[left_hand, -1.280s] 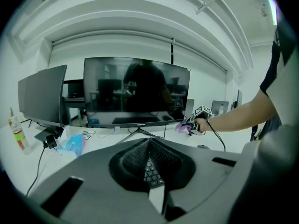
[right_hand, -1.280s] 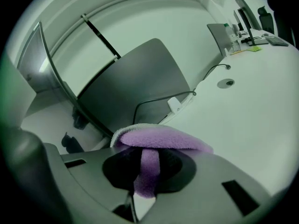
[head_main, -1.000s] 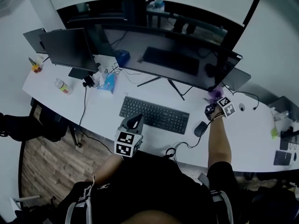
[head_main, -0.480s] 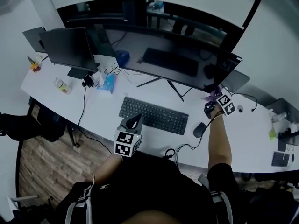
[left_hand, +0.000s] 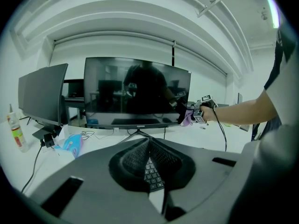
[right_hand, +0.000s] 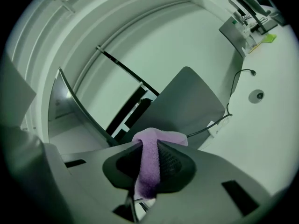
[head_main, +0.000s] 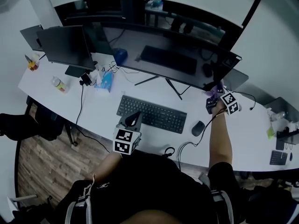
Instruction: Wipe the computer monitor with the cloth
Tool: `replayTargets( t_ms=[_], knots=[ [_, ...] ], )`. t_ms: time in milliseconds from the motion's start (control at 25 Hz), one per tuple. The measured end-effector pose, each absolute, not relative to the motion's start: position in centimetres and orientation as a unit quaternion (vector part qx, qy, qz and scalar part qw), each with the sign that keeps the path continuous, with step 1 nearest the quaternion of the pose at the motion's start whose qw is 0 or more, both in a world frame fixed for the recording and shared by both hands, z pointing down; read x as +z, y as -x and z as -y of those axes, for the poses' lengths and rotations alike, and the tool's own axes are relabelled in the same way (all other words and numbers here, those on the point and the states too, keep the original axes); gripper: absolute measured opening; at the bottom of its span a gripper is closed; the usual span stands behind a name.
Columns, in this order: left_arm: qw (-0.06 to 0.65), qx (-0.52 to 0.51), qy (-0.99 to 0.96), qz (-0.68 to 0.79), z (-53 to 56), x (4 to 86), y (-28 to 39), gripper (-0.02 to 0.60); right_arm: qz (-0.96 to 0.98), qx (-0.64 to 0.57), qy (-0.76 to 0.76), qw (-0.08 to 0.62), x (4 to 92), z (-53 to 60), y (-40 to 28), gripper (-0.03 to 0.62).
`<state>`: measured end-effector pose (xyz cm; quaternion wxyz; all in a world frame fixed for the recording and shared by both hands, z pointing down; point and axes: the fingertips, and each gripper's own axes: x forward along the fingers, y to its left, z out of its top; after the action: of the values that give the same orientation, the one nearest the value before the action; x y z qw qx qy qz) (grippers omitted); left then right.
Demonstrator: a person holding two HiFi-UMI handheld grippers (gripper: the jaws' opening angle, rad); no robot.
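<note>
The head view alone gives the whole layout: a white desk (head_main: 105, 104) with a keyboard (head_main: 152, 115) and a mouse (head_main: 198, 128) in front of the wide curved monitor (head_main: 159, 50), and a smaller second monitor (head_main: 65, 45) off to the left. In it the left gripper (head_main: 133, 118) hangs over the desk's near edge, just beside the keyboard's left end. The right gripper (head_main: 216, 98) is stretched out to the monitor's lower right corner, with the purple cloth (head_main: 214, 91) at its tip against that corner; contact with the screen cannot be judged from here. The left gripper view shows the dark screen (left_hand: 137, 90) from the front, with the right gripper (left_hand: 202, 112) and the cloth (left_hand: 187, 118) at the screen's lower right edge. It also shows the left gripper's (left_hand: 149, 146) own jaws meeting at their tips on nothing, with keyboard keys (left_hand: 150, 171) seen through the gap below. The right gripper view shows that gripper (right_hand: 148, 160) clamped on a folded strip of the cloth (right_hand: 149, 164), which bunches out past the tips, with a grey panel (right_hand: 187, 101) behind it
</note>
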<state>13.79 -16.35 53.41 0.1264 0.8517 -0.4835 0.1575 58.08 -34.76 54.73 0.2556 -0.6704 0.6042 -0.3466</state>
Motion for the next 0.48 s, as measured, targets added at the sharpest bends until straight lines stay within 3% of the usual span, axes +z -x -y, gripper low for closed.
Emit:
replayTargets(
  t_ms=[480],
  knots=[
    [0.124,0.157,-0.855,0.478,16.8,53.7,-15.0,0.014,-0.608,-0.353,0.614,0.358,50.6,34.7,-58.7,0.072]
  ],
)
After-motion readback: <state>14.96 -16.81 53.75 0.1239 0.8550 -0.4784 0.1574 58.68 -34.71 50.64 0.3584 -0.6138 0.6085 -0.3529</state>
